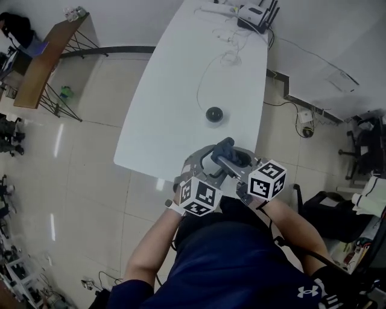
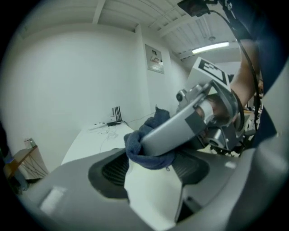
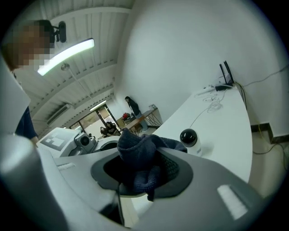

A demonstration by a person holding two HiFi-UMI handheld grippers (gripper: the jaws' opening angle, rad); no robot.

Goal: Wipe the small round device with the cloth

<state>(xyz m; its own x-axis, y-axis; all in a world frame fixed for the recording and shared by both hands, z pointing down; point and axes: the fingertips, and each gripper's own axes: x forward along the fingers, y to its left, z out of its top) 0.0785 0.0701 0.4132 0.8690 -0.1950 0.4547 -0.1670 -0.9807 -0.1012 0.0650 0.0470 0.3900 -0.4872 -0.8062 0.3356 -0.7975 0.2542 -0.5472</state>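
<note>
Over the near edge of the white table [image 1: 158,136], pinching the bunched dark blue cloth [image 3: 137,153] in the right gripper [image 3: 144,170], jaws narrowed onto it. Holding the left gripper [image 2: 151,173] wide-jawed just beside it, clamping nothing. Leaving the small round device [image 1: 215,114] standing farther up the table, toward its right edge, apart from both.

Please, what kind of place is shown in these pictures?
Most likely an office or lab workroom: a long white table carrying a router and cables, a tiled floor, and a wooden desk off to the side.
</note>
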